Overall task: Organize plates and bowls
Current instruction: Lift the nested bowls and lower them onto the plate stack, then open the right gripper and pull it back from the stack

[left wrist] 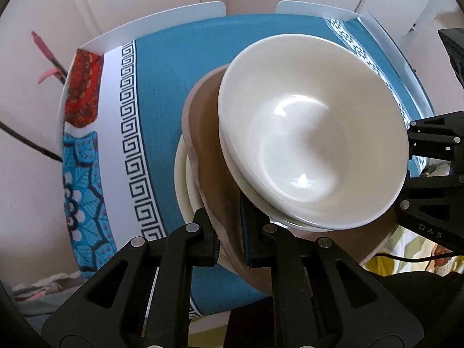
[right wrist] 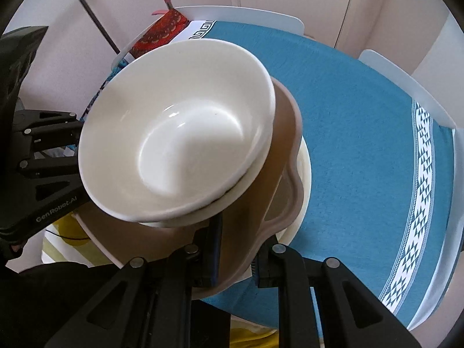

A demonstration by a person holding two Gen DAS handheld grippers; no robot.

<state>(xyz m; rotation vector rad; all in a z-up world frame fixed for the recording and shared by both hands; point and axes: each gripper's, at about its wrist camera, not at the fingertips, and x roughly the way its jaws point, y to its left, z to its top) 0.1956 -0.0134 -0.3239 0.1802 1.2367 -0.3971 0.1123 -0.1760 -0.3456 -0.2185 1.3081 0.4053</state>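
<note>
Two tools carry one stack between them: your left tool is clamped on the near rim of the wavy-edged brown plastic plate, and your right tool pinches the same plate's rim on the opposite side. On that brown plate sit nested glossy white ceramic bowls, leaning noticeably toward one side. Beneath the brown plate a cream round plate shows at the edge; whether it is lifted with the stack or lies on the desk I cannot tell. The whole stack hangs over the teal cloth-covered desk, toward its near side.

To do this step well, level both tools together so the brown plate comes flat, since the upper bowl looks ready to slide off its mate. Keep both grips firm and move slowly; glazed bowls on smooth plastic probably slip easily. Lower both sides at the same rate, and loosen your grip only once the stack rests fully.

Printed on the left tool's body, seen from the right wrist, is "GenRobot.AI"; the right tool shows the letters "DAS".
</note>
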